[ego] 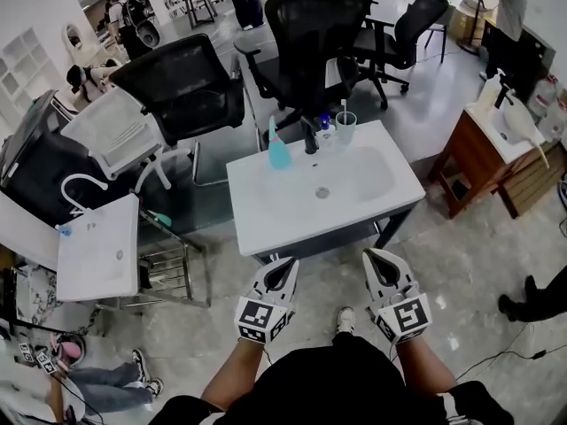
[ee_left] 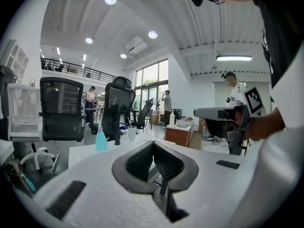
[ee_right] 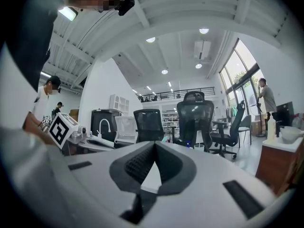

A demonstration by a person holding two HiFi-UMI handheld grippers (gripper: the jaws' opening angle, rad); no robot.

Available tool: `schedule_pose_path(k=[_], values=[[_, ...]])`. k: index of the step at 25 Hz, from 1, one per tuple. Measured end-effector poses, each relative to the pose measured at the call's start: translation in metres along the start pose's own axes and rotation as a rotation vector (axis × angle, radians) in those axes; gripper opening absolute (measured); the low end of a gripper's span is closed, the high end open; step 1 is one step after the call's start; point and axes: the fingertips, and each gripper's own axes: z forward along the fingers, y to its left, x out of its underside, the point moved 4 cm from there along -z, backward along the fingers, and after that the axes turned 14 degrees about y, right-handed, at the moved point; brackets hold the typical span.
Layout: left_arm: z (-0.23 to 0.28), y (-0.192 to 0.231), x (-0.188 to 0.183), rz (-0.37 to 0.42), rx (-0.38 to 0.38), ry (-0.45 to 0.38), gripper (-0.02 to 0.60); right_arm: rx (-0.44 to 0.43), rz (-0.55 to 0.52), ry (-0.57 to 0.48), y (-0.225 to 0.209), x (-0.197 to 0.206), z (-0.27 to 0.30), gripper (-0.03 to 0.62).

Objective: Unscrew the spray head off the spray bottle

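A light-blue spray bottle (ego: 278,149) with a pale spray head stands upright at the back left of the white basin counter (ego: 266,211). It is beside a black tap (ego: 310,135). In the left gripper view the spray bottle (ee_left: 101,140) shows small and far off, left of my jaws. My left gripper (ego: 282,268) and right gripper (ego: 381,262) hover side by side in front of the counter's near edge, well short of the bottle. Both are shut with nothing between the jaws. Those shut tips show in the left gripper (ee_left: 153,144) and right gripper (ee_right: 154,145) views.
A clear cup (ego: 345,127) with a toothbrush stands right of the tap. Black office chairs (ego: 310,34) crowd behind the counter. A second white basin (ego: 97,251) stands at the left and a wooden vanity (ego: 478,153) at the right. People stand in the background.
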Motion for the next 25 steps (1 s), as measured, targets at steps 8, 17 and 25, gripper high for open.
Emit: schedule_pose_path(k=[8, 17, 25], values=[[0.062, 0.002, -0.029, 0.008, -0.047, 0.025, 0.017, -0.065, 0.004, 0.021, -0.068, -0.002, 0.03, 0.006], [0.089, 0.017, -0.037, -0.029, -0.13, 0.05, 0.017, -0.153, -0.008, 0.023, -0.102, -0.004, 0.067, 0.006], [0.097, 0.057, -0.033, -0.07, -0.185, 0.051, 0.017, -0.25, 0.04, 0.014, -0.101, -0.015, 0.115, 0.006]])
